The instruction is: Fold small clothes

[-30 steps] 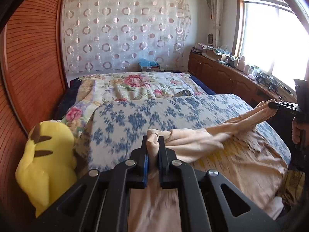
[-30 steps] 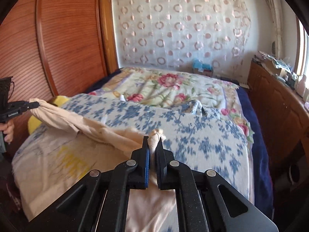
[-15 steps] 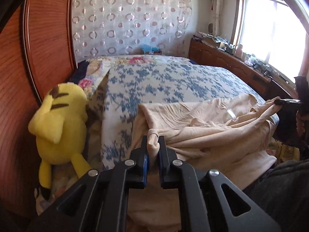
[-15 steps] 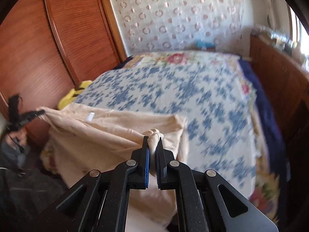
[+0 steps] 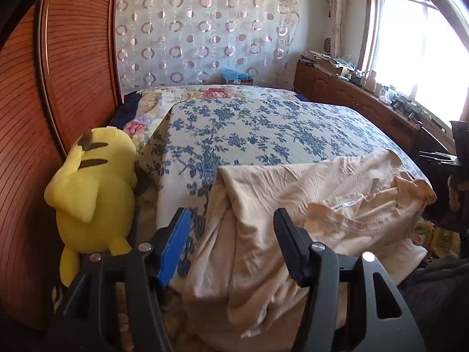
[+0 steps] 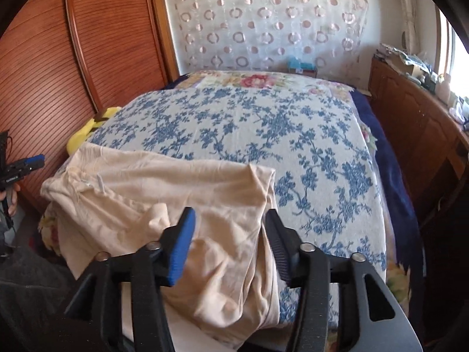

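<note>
As both jaws have just sprung apart, left hand-held gripper and right hand-held gripper release the crumpled cream cotton garment, draped over the blue-flowered bed edge, apparently laying a fold.

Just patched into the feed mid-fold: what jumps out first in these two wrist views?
The cream garment lies crumpled over the near edge of the blue-flowered bedspread, with a small white tag showing. Both the left gripper and the right gripper stand open over it; their jaws have just been opening, and the cloth lies loose between them. A bright yellow plush toy sits at the bed's left side against the wooden panel.
</note>
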Tool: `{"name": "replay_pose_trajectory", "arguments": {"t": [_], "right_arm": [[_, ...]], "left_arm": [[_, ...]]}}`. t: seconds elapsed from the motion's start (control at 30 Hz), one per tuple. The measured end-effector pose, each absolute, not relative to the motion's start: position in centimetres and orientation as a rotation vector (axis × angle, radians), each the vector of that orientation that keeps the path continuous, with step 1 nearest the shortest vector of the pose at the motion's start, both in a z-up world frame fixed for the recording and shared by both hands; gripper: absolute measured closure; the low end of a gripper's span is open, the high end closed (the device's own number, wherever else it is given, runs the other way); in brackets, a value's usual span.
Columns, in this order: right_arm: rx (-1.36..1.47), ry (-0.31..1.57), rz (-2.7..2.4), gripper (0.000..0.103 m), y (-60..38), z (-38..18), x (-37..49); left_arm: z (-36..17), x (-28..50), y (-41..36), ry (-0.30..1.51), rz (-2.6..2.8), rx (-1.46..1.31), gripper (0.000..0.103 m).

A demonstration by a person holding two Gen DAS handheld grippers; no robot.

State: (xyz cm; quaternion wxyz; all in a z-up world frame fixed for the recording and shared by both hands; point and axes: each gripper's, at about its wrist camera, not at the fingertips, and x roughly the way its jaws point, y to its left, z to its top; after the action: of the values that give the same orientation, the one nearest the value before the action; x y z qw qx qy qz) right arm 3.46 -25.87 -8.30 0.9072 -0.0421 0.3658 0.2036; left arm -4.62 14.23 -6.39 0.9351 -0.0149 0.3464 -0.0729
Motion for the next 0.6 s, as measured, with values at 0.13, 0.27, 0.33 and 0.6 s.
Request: {"name": "replay_pose_trajectory", "arguments": {"t": [0.13,0.27,0.33,0.6], "right_arm": [[-0.093,0.767,0.405,0.045,-25.4,-10.0,6.0],[-0.116,0.795,0.379,0.045,-24.8,-12.0,8.7],[-0.113,0.805,0.382,0.045,-24.7,-12.7,9.7],[-0.114,0.844,0.363,0.042,-24.6,-14.1,11.4]], "left_arm": [[-6.3,-1.4,13.2,0.724,-0.159,0.008,0.045],[-6.9,1.9,12.5,0.757,-0.146,0.047,0.045],[-7.5,3.4,12.4,0.781,-0.142,0.053,0.045],[-10.0,6.1,13.2,0.863,-0.116,0.038,0.045]]}}
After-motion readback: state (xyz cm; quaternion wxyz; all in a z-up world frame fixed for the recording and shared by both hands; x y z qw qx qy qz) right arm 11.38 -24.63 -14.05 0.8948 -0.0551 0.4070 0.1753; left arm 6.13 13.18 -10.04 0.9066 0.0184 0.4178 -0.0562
